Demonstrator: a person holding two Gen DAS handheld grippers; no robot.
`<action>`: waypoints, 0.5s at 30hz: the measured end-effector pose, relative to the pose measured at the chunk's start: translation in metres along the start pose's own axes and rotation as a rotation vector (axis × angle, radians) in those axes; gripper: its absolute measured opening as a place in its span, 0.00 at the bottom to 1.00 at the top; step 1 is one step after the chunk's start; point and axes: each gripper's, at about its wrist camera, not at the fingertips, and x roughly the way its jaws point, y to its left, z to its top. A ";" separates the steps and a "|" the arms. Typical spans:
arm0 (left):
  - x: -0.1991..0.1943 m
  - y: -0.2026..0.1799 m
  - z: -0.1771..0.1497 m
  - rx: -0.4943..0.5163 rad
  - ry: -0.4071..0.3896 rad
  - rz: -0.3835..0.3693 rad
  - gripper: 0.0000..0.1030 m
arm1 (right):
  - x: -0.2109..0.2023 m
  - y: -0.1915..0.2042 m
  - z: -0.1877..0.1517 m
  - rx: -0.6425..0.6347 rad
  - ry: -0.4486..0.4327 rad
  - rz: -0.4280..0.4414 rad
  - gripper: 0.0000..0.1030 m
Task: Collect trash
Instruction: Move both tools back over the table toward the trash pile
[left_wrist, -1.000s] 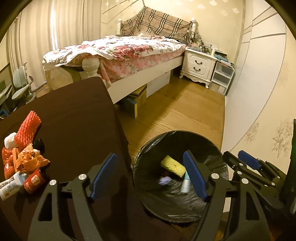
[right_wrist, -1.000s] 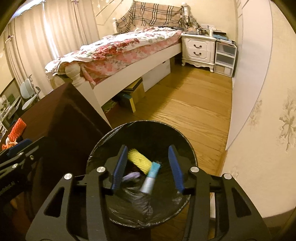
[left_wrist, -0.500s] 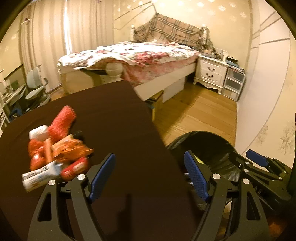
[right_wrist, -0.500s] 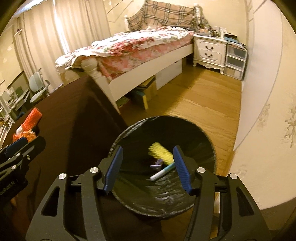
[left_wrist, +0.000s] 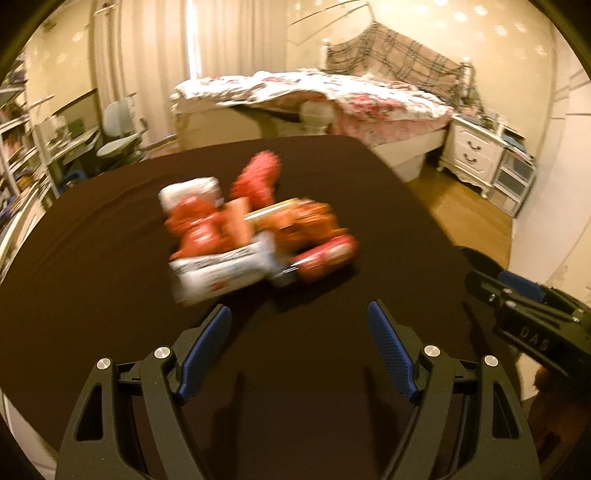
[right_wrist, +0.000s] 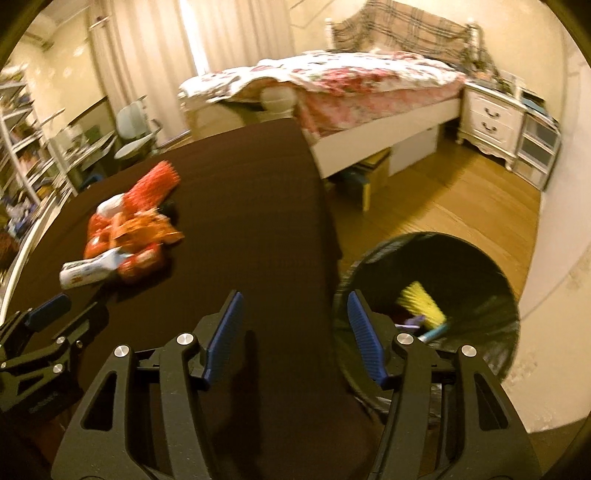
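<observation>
Left wrist | left hand-held gripper (left_wrist: 299, 347) spread, holding nothing | trash pile (left_wrist: 255, 240) just ahead on table (left_wrist: 110, 295)

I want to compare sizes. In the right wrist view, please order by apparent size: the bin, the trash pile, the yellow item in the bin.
1. bin
2. trash pile
3. yellow item

The bin is nearer the camera, which enlarges it, so ranks 1 and 2 are unsure as true sizes.

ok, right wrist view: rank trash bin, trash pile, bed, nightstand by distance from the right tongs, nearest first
1. Trash bin, just right of the right tongs, on the floor.
2. Trash pile, left, on the table.
3. Bed, beyond the table.
4. Nightstand, far right.
</observation>
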 end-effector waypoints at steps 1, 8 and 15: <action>-0.001 0.008 -0.002 -0.012 0.002 0.012 0.74 | 0.001 0.007 0.001 -0.013 0.003 0.008 0.56; -0.004 0.053 -0.013 -0.095 0.013 0.085 0.74 | 0.013 0.048 0.010 -0.071 0.020 0.058 0.61; -0.007 0.092 -0.019 -0.168 0.011 0.136 0.74 | 0.027 0.083 0.030 -0.070 0.028 0.104 0.61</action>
